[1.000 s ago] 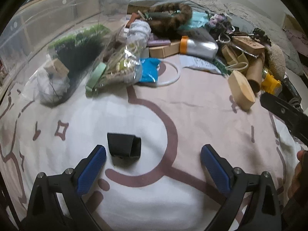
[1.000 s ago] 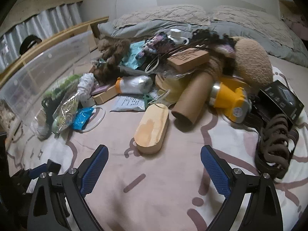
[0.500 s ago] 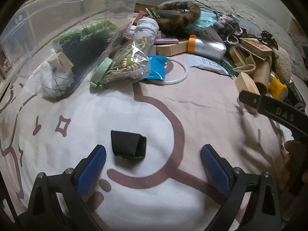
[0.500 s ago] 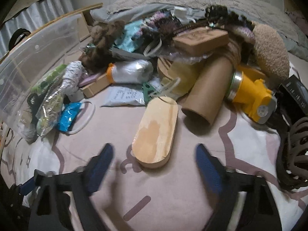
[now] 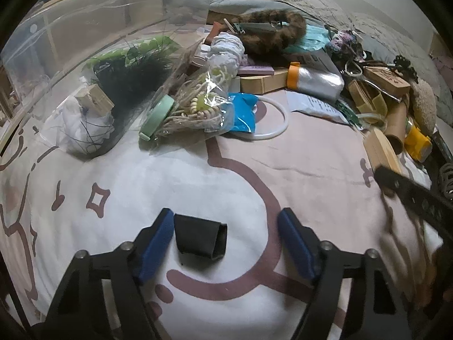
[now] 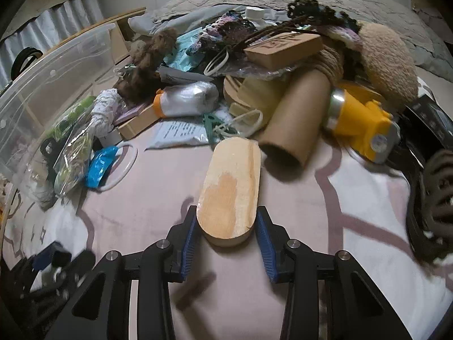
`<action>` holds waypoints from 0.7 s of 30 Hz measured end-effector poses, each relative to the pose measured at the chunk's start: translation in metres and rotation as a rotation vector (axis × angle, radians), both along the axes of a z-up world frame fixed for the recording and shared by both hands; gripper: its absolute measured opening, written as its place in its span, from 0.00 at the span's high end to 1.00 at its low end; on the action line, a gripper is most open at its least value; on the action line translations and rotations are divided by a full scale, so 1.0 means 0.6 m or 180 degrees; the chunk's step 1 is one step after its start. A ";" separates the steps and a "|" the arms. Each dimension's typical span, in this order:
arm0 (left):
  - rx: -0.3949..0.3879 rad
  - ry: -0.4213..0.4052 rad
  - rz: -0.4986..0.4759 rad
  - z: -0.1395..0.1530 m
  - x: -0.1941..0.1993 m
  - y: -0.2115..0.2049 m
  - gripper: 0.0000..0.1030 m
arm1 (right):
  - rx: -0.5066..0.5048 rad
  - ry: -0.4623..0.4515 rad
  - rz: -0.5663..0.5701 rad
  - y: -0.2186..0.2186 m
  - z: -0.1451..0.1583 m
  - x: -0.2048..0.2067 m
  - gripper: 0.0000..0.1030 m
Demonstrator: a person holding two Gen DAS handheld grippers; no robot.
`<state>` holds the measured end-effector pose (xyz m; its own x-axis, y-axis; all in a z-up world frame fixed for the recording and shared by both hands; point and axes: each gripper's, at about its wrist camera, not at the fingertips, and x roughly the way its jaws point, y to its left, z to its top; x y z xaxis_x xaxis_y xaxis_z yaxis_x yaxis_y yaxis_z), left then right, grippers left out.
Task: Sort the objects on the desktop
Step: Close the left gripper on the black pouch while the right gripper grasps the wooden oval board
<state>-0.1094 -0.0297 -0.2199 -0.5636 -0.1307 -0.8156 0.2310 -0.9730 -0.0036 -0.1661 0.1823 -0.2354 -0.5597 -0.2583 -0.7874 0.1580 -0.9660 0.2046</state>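
A small black folded piece (image 5: 201,238) lies on the white and pink bedcover. My left gripper (image 5: 226,226) straddles it, jaws closing. The left pad (image 5: 157,240) is right at the piece's edge; the right pad (image 5: 294,243) stands well clear of it. A pale oval wooden block (image 6: 229,189) lies flat in front of the clutter pile. My right gripper (image 6: 227,222) has its jaws closing on the block's near end, both blue pads against its sides. The right gripper's black arm (image 5: 410,195) shows at the right of the left wrist view.
A clear plastic bin (image 5: 70,42) with a bagged plant (image 5: 133,68) stands at the left. Beyond lie a bag of beads (image 5: 195,107), a white ring (image 5: 271,124), a cardboard tube (image 6: 294,124), a yellow torch (image 6: 362,124), a dark coiled thing (image 6: 436,206) and a heaped pile.
Both pairs of jaws have narrowed. The right gripper came forward and down until its pads flank the wooden block. The left jaws drew in around the black piece.
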 end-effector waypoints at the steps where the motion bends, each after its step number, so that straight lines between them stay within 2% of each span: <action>1: 0.0013 0.0006 -0.0013 0.001 0.000 0.000 0.32 | -0.0006 -0.0011 -0.0002 0.002 0.001 0.007 0.61; 6: 0.0016 0.0045 -0.0127 0.005 0.003 0.009 0.53 | 0.0009 -0.0064 0.0026 0.013 0.008 0.049 0.61; 12: 0.0064 0.0099 -0.0263 0.009 0.006 0.018 0.69 | -0.0112 -0.0040 -0.0089 0.035 0.016 0.094 0.61; 16: 0.0109 0.0144 -0.0446 0.013 0.010 0.035 0.73 | -0.0023 -0.0003 -0.0088 0.029 0.012 0.114 0.61; 21: 0.0095 0.0159 -0.0714 0.015 0.018 0.065 0.73 | 0.0074 0.0068 -0.0104 0.021 0.003 0.118 0.61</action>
<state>-0.0987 0.0091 -0.2107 -0.6156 0.0261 -0.7876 0.0077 -0.9992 -0.0391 -0.0952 0.1948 -0.2333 -0.5843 -0.2214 -0.7807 0.1305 -0.9752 0.1789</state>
